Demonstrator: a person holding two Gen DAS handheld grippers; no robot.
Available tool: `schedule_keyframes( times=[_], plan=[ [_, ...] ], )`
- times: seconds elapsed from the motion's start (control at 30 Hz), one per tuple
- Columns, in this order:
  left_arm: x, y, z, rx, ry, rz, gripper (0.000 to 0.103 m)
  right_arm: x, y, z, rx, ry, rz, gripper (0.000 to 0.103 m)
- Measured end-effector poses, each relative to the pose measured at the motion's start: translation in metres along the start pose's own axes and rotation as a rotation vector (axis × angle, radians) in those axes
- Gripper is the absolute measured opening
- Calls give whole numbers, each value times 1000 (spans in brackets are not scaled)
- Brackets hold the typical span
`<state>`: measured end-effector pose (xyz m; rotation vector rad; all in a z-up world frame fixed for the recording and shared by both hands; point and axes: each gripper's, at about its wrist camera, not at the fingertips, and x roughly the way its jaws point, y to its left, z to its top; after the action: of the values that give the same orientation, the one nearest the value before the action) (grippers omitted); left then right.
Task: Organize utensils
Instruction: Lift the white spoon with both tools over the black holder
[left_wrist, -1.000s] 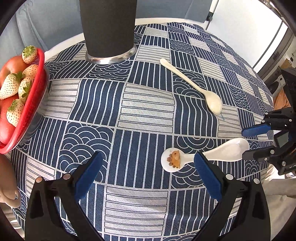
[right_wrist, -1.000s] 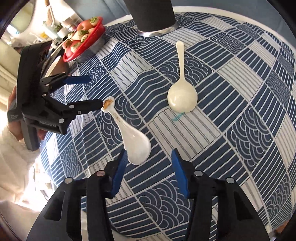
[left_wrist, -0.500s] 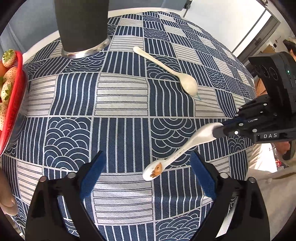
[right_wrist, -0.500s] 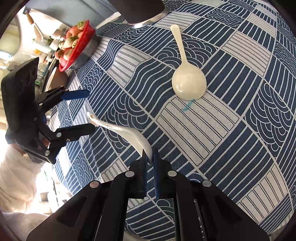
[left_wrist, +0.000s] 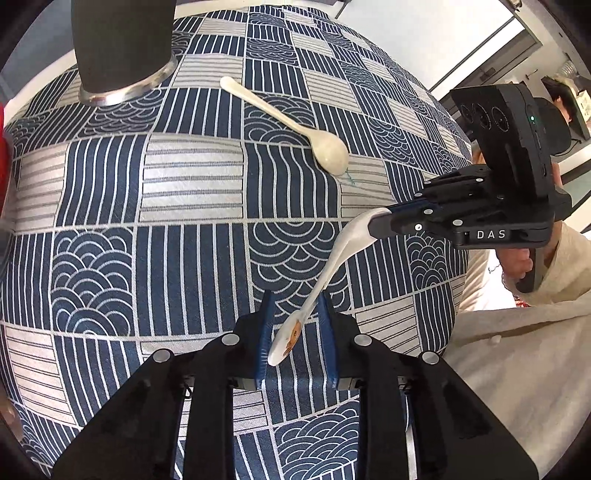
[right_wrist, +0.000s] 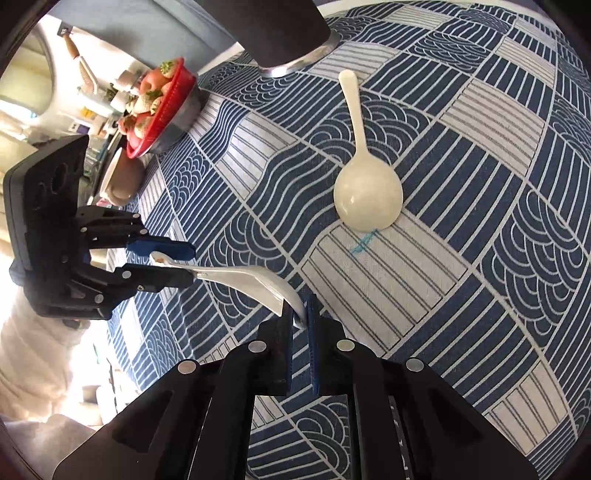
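Observation:
A white ceramic spoon (left_wrist: 325, 273) with a brown picture on its handle end is held in the air over the table. My right gripper (right_wrist: 299, 321) is shut on its bowl end (right_wrist: 266, 284). My left gripper (left_wrist: 295, 332) has closed to a narrow gap around the handle end, and the pads look just clear of it. A second, cream plastic spoon (left_wrist: 295, 125) lies flat on the cloth further back; it also shows in the right wrist view (right_wrist: 365, 192). The dark cylindrical utensil holder (left_wrist: 122, 48) stands at the back of the table.
A red basket of strawberries and fruit (right_wrist: 159, 107) sits at the table's left edge, with a brown bowl (right_wrist: 122, 177) beside it. The round table carries a blue and white patterned cloth (left_wrist: 184, 184). The person's white sleeve (left_wrist: 517, 350) is at the right.
My right gripper shut on the white spoon's bowl end and lifted it off the cloth. My left gripper moved in and narrowed its fingers around the handle end.

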<state>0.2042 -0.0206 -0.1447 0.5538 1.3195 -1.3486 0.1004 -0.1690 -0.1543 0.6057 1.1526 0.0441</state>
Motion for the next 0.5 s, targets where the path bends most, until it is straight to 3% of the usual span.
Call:
schedule_keyframes(
  times=[0.23,0.5],
  plan=[
    [-24,3,37,35,-38,29,23,-28,3,36,-69,-73,3,6],
    [-72,3,98,12,-150,65,23,-89,8,111,-170,-146,-30,7]
  ],
)
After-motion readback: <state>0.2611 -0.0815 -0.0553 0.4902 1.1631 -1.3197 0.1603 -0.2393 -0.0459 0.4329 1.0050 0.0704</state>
